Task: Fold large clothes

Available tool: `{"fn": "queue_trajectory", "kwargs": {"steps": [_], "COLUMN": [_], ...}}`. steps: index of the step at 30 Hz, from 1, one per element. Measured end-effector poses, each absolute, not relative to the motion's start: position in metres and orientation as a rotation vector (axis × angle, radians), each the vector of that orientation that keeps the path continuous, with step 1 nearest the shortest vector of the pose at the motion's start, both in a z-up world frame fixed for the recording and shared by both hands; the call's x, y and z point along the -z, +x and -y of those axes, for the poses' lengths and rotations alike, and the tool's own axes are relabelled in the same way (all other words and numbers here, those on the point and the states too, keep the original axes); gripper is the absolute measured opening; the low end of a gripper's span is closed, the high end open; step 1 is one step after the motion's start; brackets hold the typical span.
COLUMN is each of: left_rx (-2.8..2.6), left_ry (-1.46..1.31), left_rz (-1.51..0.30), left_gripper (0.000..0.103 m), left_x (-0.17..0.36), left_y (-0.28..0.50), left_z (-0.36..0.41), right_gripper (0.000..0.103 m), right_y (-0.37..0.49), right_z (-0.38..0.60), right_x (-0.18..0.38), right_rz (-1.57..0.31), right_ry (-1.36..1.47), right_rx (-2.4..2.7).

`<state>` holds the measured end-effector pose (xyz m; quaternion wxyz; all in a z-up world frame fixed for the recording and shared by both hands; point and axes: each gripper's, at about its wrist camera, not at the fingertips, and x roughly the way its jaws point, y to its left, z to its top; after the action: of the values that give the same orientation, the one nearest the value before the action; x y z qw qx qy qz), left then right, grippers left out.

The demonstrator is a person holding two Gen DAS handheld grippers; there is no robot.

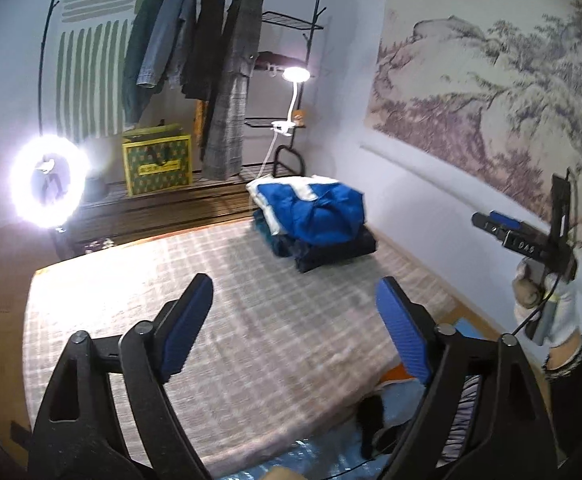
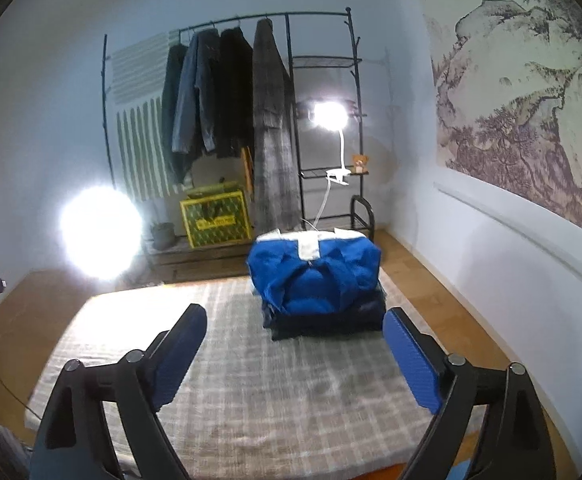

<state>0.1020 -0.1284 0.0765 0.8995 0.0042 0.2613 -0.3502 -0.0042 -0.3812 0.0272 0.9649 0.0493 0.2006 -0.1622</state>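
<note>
A: Where lies the stack of folded clothes [image 2: 319, 292]?
B: On the far end of the plaid-covered mattress [image 2: 227, 380], nearer the right-hand wall. Topped by a blue and white jacket [image 2: 315, 276], with dark folded garments [image 2: 331, 322] beneath.

A: And relative to the right gripper [image 2: 295, 356]?
B: Straight ahead of it, a little right of centre, beyond the fingertips. Not between the blue pads [image 2: 411, 364], not touched. Jaws spread wide, nothing held.

A: The left gripper [image 1: 295, 324]?
B: Also spread wide and empty, above bare plaid cloth. Stack [image 1: 315, 220] ahead and well apart, up and slightly right in the left wrist view.

A: Anything else near?
B: Seen from the left wrist: right gripper [image 1: 507, 228] at the right edge, gripped by a white-gloved hand [image 1: 547, 308]. Crumpled clothing [image 1: 391, 408] low at the near right edge of the mattress.

A: Behind the stack?
B: Black clothes rack [image 2: 287, 40] with hanging coats [image 2: 227, 96], yellow-green patterned bag [image 2: 215, 216] on its lower shelf, lit clip lamp [image 2: 331, 116], ring light [image 2: 101, 232] glaring at left.
</note>
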Motion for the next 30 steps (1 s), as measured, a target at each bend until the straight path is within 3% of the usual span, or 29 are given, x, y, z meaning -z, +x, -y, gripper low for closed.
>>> {"fn": "queue_trajectory", "kwargs": {"steps": [2, 19, 30], "left_rx": [0.707, 0.616, 0.595], "left_ry": [0.024, 0.079, 0.065], "left_rz": [-0.535, -0.468, -0.477], "left_gripper": [0.089, 0.103, 0.103], "left_x": [-0.062, -0.007, 0.013], "left_y": [0.102, 0.145, 0.176], "left_z": [0.130, 0.175, 0.195], "right_gripper": [0.103, 0.103, 0.103], "right_y": [0.001, 0.063, 0.095], "right_z": [0.375, 0.348, 0.355], "right_x": [-0.018, 0.017, 0.035], "right_rz": [-0.407, -0.377, -0.341], "right_ry": [0.078, 0.041, 0.053], "right_rx": [0.362, 0.418, 0.468]}}
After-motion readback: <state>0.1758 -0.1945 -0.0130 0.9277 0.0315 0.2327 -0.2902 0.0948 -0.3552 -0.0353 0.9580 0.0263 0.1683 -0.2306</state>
